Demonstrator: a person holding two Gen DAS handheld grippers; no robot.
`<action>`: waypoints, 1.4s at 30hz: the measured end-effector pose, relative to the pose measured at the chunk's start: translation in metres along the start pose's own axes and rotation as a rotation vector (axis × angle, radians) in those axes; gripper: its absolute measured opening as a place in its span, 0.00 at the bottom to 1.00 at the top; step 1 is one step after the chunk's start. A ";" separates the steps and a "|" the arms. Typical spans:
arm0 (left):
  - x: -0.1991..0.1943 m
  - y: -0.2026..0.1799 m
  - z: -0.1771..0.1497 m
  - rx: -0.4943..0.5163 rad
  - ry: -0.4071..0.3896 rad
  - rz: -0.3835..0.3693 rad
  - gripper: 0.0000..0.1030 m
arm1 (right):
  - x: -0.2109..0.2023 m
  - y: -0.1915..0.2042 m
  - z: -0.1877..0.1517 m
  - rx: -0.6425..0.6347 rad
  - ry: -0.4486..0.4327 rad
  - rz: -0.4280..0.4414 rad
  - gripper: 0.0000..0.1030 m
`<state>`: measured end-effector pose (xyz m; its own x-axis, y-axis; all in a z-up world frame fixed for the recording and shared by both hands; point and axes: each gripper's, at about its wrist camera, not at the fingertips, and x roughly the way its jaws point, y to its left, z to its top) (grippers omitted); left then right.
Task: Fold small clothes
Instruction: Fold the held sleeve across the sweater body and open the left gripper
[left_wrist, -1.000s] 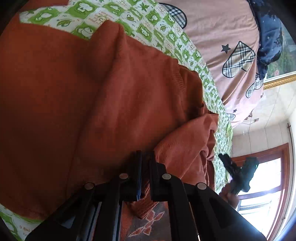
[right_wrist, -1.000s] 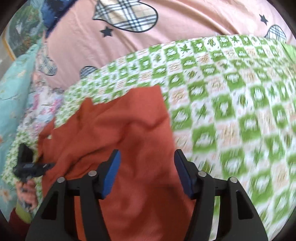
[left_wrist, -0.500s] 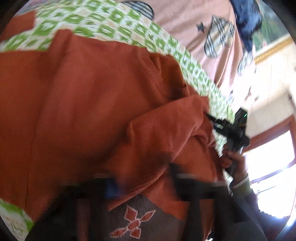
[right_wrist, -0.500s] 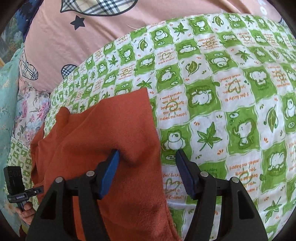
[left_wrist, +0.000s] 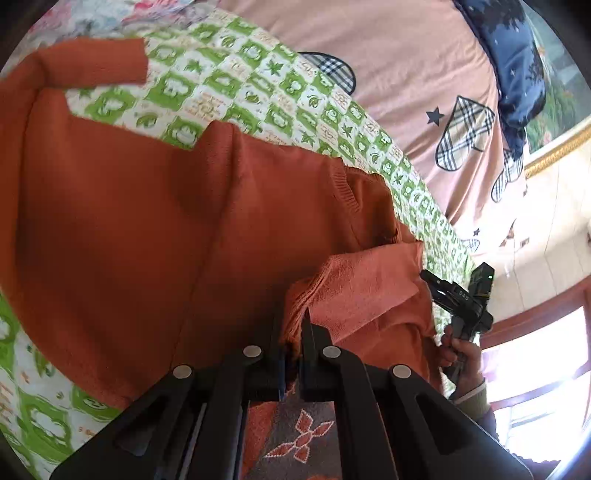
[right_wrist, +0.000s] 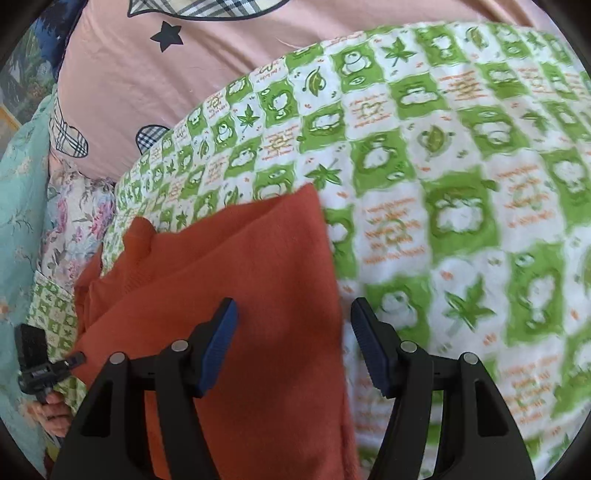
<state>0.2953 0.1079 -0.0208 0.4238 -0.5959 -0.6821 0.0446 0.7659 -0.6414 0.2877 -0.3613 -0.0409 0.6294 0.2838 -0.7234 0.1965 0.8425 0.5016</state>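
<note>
In your left wrist view, the left gripper at lower centre is clamped on a bunched fold of the orange knit sweater, whose body spreads up and left across the green checked blanket. In your right wrist view, the right gripper has its jaws apart and empty, straddling the sweater's straight right edge, which runs up the frame between them; this hand looks nearer that free edge.

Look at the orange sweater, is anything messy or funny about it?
A bit messy, nothing broken. The orange sweater is bunched up at one edge where the left gripper pinches a fold of it. One sleeve sticks out sideways over the green checked blanket, not yet folded in.
</note>
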 end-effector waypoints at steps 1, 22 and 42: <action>0.003 0.003 -0.002 -0.012 0.007 -0.004 0.02 | 0.006 0.000 0.005 0.005 0.010 0.006 0.60; 0.070 -0.014 0.034 0.046 0.117 0.042 0.06 | -0.066 -0.016 0.001 0.003 -0.151 -0.175 0.55; 0.008 -0.033 0.002 0.064 0.052 -0.007 0.03 | -0.082 0.020 -0.116 -0.263 -0.039 -0.399 0.59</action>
<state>0.2990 0.0780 -0.0049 0.3754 -0.6118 -0.6962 0.1061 0.7746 -0.6235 0.1524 -0.3147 -0.0263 0.5726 -0.0989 -0.8139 0.2349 0.9709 0.0472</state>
